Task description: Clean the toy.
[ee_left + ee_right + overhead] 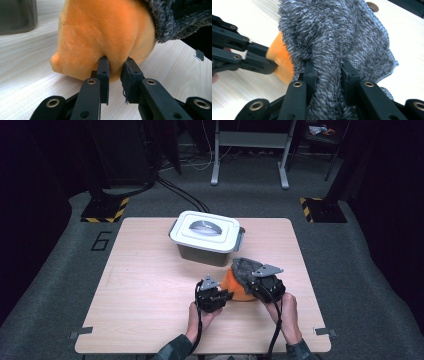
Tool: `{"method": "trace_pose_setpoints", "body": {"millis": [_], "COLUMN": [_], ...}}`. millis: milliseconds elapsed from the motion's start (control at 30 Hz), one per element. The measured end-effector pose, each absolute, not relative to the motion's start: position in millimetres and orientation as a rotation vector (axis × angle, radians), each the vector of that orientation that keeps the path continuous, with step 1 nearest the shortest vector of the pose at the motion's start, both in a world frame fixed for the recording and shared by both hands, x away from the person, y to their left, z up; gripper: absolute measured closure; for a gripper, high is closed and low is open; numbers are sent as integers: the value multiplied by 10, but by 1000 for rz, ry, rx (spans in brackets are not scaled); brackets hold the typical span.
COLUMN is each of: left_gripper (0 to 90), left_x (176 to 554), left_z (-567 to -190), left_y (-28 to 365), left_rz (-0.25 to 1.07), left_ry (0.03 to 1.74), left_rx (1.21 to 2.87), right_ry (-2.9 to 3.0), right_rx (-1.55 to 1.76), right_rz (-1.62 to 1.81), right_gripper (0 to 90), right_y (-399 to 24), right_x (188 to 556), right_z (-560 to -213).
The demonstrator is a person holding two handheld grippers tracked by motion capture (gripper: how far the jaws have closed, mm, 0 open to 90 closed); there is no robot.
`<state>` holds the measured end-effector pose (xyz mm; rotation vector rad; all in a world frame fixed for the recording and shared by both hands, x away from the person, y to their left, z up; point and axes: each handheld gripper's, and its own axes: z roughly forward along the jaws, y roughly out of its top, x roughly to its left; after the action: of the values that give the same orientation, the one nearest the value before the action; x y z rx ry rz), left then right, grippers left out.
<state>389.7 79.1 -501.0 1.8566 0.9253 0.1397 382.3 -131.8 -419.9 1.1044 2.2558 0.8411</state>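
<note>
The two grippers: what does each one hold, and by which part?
The left gripper pinches the orange part of the soft toy at its lower edge; the right gripper pinches a fold of its grey fur.

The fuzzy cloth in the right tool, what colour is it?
Dark grey fuzzy cloth, clearest in the right gripper view.

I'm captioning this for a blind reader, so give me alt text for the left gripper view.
The left tool pinches a fold of an orange plush item lying on a pale wooden table. Shaggy grey fabric covers the plush at upper right, and a grey container stands at upper left.
</note>
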Motion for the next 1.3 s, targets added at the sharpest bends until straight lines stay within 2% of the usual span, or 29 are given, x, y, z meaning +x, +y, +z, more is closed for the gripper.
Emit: {"method": "trace_pose_setpoints", "body": {"millis": [733,1300], "left_gripper": [773,773], "left_x": [3895,3890], "left_z": [-5021,-5033], "left_y": [786,788], "left_rz": [135,135], "left_ry": [923,924], "left_rx": [1854,1847], "right_ry": [2196,2226], "right_rx": [1344,1466], "right_rz": [845,781], "right_gripper": [700,701], "right_y": [-1791,-1960], "right_x": [3937,4092], "right_z": [-4479,-4840]}}
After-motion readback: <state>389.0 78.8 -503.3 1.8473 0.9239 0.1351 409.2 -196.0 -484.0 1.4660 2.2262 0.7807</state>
